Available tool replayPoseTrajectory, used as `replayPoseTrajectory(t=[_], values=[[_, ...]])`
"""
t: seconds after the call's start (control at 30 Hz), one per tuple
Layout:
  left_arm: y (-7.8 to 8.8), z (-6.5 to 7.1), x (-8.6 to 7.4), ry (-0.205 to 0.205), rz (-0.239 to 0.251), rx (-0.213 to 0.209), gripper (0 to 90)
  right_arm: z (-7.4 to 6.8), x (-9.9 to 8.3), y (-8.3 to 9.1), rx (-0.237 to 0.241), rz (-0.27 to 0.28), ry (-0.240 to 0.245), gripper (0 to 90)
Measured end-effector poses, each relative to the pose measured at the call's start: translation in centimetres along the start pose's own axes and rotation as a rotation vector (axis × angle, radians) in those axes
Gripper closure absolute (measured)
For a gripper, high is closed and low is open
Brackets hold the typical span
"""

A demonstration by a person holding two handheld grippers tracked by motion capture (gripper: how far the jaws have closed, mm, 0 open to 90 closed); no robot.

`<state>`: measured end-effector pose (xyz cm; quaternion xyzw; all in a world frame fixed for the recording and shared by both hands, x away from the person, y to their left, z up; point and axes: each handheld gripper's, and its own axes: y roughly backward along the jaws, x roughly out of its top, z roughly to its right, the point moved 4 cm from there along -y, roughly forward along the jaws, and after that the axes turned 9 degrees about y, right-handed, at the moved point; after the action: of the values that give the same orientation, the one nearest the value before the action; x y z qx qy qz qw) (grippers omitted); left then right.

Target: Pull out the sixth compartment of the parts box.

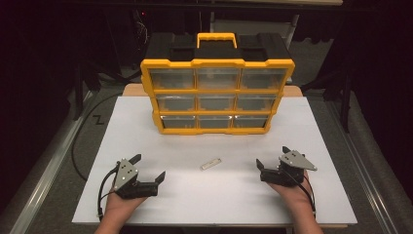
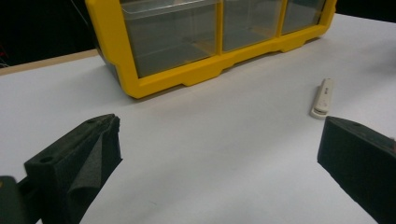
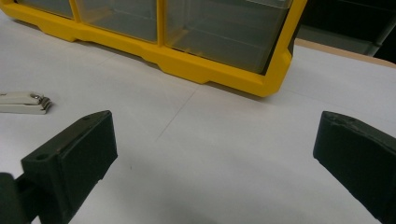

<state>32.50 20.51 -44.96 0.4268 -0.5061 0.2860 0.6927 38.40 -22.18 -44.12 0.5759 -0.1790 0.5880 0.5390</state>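
Looking down from the high view, I see a white table top (image 1: pixel 311 195) with a yellow drawer cabinet (image 1: pixel 217 96) standing upright at its far middle, three rows of three clear drawers facing me and a yellow handle (image 1: pixel 216 39) on its black top. A small white clip-like object (image 1: pixel 211 164) lies flat on the table nearer to me, well apart from the cabinet and roughly between my two grippers. My left gripper (image 1: pixel 148 167) sits at the near left in my left hand (image 1: pixel 117 202), jaws spread wide with nothing between them; my right gripper (image 1: pixel 272 157) sits at the near right in my right hand (image 1: pixel 292 192), jaws likewise parted and empty. Through the left gripper view, both black jaws stand far apart over bare table, the cabinet's bottom left corner (image 2: pixel 135 86) lies ahead, and the white object (image 2: pixel 323 98) rests on the table toward the right, just beyond the right jaw. Through the right gripper view, the jaws are again spread and hold nothing, the cabinet's bottom right corner (image 3: pixel 268 84) is ahead, and the white object (image 3: pixel 23 102) lies at the left edge, its metal end toward me.
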Motion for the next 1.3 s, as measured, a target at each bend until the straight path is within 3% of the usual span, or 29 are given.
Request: replayPoseTrajectory(t=[0.17,0.47,0.87,0.97,1.3], values=[[0.0,-0.1,0.2,0.025,0.009,-0.001,0.4,0.0,0.2,-0.6,0.004,-0.01,0.004,0.8],[-0.1,0.1,0.3,0.001,0.025,0.005,0.4,0.5,0.9,-2.2,-0.01,-0.02,0.003,0.8],[0.0,-0.3,0.5,0.012,0.04,0.021,0.4,0.9,1.4,-4.8,-0.017,-0.047,0.008,0.9],[0.0,-0.3,0.5,0.007,0.041,0.026,0.4,1.0,1.6,-5.3,-0.019,-0.056,0.028,0.9],[-0.2,-0.3,0.2,0.007,0.028,0.033,0.3,1.5,1.6,-4.5,-0.031,-0.063,0.054,0.9]])
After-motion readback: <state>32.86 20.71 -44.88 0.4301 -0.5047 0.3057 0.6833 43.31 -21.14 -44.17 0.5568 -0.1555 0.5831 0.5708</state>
